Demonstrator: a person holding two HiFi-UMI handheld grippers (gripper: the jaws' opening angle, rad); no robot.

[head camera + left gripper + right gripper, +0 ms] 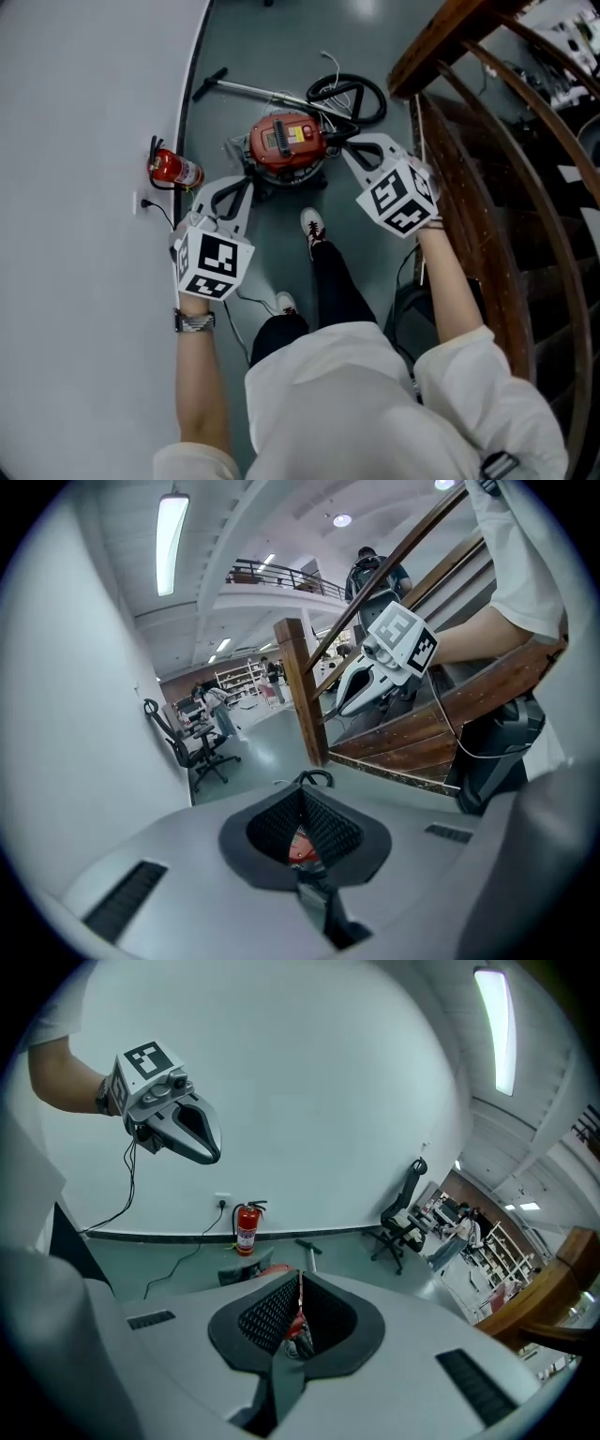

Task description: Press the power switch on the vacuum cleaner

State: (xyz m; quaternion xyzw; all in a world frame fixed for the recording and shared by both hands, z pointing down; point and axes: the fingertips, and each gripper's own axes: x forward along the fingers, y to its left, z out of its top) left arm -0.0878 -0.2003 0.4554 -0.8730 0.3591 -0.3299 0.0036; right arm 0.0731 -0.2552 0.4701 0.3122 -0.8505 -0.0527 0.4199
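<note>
The red vacuum cleaner (pixel 286 141) stands on the grey floor ahead of my feet, its black hose (pixel 349 94) coiled behind it. My left gripper (pixel 247 180) hangs above and just left of it, and my right gripper (pixel 345 146) just right of it; both are off the floor and touch nothing. The left gripper view shows its jaws (pixel 302 794) shut, with a bit of red vacuum (pixel 301 847) showing below the pads. The right gripper's jaws (pixel 299 1281) are shut too, with nothing held. Each gripper shows in the other's view (pixel 343 703) (pixel 212 1154).
A red fire extinguisher (pixel 173 170) stands by the white curved wall at left, with a wall socket and cable beside it. A wooden stair railing (pixel 487 141) runs along the right. The vacuum's metal wand (pixel 246 89) lies beyond it. My shoe (pixel 312 225) is near the vacuum.
</note>
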